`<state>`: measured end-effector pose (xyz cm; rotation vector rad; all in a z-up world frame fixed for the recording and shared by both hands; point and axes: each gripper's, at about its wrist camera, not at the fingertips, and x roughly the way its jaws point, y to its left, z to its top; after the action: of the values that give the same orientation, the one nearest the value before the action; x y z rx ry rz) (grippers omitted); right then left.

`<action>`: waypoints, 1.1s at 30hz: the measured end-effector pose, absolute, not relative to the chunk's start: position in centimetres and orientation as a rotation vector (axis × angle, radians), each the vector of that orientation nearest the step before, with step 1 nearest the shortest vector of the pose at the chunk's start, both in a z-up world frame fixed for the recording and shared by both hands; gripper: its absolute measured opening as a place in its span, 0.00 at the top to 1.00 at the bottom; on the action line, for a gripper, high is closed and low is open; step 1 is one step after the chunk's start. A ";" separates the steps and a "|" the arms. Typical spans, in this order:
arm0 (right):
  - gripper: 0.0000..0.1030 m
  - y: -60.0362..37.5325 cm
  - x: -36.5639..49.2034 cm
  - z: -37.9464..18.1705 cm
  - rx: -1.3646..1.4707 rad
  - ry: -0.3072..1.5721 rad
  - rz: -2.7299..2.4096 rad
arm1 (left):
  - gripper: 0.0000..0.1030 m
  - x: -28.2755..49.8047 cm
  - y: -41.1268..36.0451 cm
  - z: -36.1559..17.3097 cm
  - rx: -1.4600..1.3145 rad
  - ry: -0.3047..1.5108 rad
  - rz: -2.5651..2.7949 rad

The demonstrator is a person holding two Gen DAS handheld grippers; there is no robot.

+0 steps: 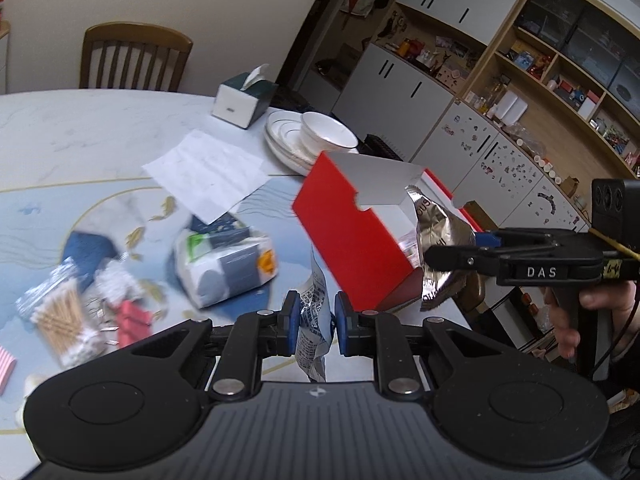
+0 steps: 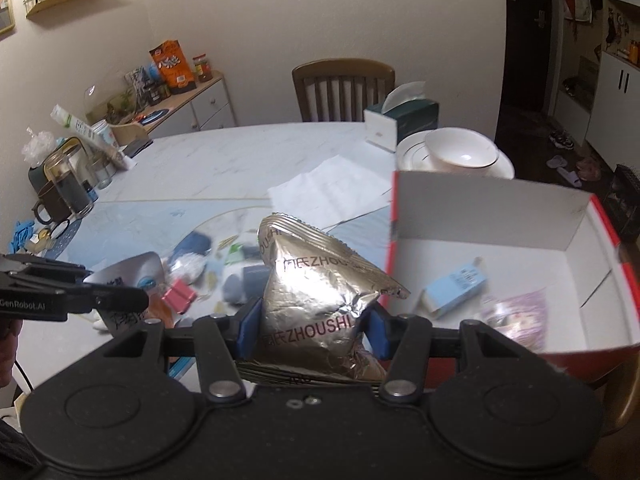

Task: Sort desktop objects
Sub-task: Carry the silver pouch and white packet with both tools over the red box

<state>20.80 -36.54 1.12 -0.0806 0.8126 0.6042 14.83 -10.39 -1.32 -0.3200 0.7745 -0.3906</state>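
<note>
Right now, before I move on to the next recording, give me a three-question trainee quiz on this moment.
1. True or false: the red box is empty.
2. What does the right gripper hold?
A. silver pouch
B. a bowl
C. a tissue box
3. Fill in: the left gripper is shut on a thin ___.

Key: 1 false, a blue carton lies inside; 2 A; 3 packet.

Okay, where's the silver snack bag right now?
The silver snack bag is clamped in the right gripper, held above the table just left of the open red box.
</note>
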 end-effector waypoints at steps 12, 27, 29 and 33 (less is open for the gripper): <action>0.49 -42.4 24.8 1.4 -0.087 0.790 0.571 | 0.83 18.7 -17.1 0.9 -0.280 0.740 -0.460; 0.49 -49.2 29.6 -0.2 -0.092 0.801 0.479 | 0.83 25.7 -24.6 3.1 -0.246 0.697 -0.554; 0.49 -49.7 30.4 -0.5 -0.097 0.811 0.473 | 0.83 26.7 -25.3 2.6 -0.255 0.715 -0.563; 0.49 -50.3 32.0 -1.1 -0.114 0.829 0.471 | 0.83 28.4 -26.6 1.4 -0.246 0.747 -0.568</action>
<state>31.97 -50.30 -1.09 -0.1144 0.8289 0.4713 28.43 -26.62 1.40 -0.2461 0.7470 -0.5679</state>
